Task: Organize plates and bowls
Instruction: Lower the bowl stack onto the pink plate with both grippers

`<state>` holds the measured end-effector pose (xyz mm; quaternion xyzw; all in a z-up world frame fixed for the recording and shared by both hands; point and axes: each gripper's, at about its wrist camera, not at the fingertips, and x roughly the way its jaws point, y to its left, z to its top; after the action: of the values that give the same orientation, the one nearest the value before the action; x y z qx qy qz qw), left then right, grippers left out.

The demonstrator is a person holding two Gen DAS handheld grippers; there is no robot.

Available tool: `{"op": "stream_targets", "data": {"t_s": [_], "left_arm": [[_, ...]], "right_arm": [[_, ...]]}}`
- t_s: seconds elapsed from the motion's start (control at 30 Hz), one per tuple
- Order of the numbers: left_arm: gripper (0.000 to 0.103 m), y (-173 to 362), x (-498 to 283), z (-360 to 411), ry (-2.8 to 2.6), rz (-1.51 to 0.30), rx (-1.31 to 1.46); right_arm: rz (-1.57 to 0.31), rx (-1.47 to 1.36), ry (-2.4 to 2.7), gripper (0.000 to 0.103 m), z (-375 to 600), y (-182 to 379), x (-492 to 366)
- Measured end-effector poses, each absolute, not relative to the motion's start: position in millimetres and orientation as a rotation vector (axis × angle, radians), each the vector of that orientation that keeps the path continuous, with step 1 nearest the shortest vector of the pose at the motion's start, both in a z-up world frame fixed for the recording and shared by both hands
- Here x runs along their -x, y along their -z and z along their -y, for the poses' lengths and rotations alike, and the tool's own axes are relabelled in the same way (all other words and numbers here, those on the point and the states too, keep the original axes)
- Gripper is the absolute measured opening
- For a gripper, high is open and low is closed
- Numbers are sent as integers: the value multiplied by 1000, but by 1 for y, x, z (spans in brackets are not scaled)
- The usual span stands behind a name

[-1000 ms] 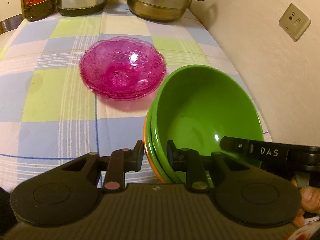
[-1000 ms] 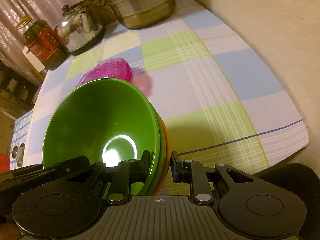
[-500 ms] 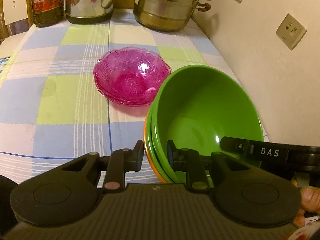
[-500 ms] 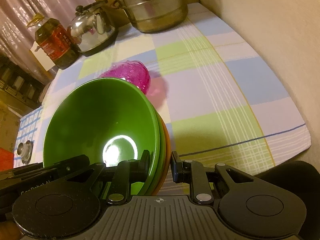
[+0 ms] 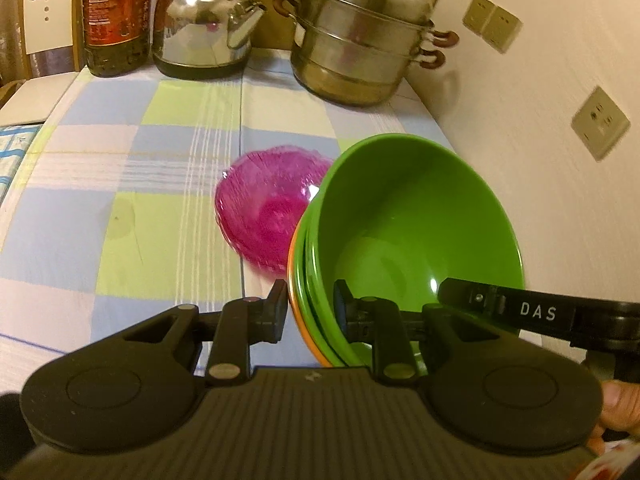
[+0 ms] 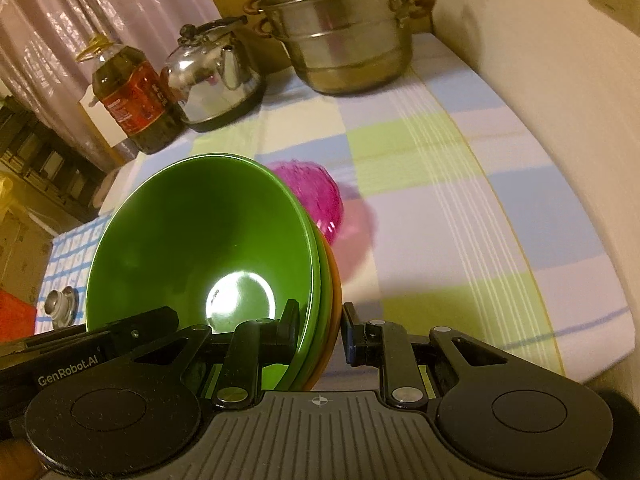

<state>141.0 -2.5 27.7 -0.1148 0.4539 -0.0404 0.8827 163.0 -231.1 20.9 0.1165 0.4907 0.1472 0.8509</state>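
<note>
The left claw (image 5: 310,312) is clenched on the rim of a nested stack of bowls (image 5: 416,224), one finger inside the top green bowl and the other outside against the orange bowl at the bottom of the stack. From the left wrist view the stack is tilted, its mouth facing the camera, and it covers the right edge of the pink glass bowls (image 5: 264,212) lying on the checked counter (image 5: 152,200); I cannot tell how many pink ones are nested there, and they look smeared. The right claw's arm, lettered DAS, crosses the lower right and cuts off the stack's near rim. A thumb tip shows at the right edge. At the back stand a steel kettle (image 5: 208,20), a tiered steamer pot (image 5: 360,36) and an oil bottle (image 5: 116,16) whose top is out of frame.

From the right wrist view, the right claw (image 6: 320,330) grips the opposite rim of the same stack (image 6: 208,240), a finger (image 6: 290,326) inside the green bowl and the other just outside the orange edge. Only a sliver of the middle and orange bowls shows. The stack hides most of the pink bowls (image 6: 320,196); just a blurred curve shows behind it. The left claw's body, marked GenRobot.AI, enters at the lower left. The kettle (image 6: 216,76), steamer (image 6: 340,28) and bottle (image 6: 132,100) line the counter's (image 6: 460,220) far end.
</note>
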Motion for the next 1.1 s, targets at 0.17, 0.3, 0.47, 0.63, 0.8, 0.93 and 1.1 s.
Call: {"op": "stream_targets", "data": {"t_s": [0.17, 0.3, 0.47, 0.63, 0.8, 0.93, 1.1], "left_arm": [[21, -25, -174, -12, 70, -957, 259], [21, -18, -205, -24, 66, -979, 274], [21, -8, -242, -33, 57, -1006, 282], [21, 6, -268, -41, 50, -1034, 288], [21, 20, -283, -47, 39, -1056, 281], [21, 28, -289, -51, 34, -1070, 281], [21, 38, -295, -55, 33, -1083, 293]], "right_arm": [[-1050, -227, -325, 22, 217, -20, -197], [-1067, -200, -331, 22, 206, -16, -229], [-1100, -193, -331, 22, 195, -6, -269], [-1141, -191, -325, 22, 186, 11, -300], [-1176, -192, -324, 22, 181, 28, -315], [-1195, -189, -324, 22, 175, 39, -322], [-1209, -182, -323, 22, 171, 47, -327]]}}
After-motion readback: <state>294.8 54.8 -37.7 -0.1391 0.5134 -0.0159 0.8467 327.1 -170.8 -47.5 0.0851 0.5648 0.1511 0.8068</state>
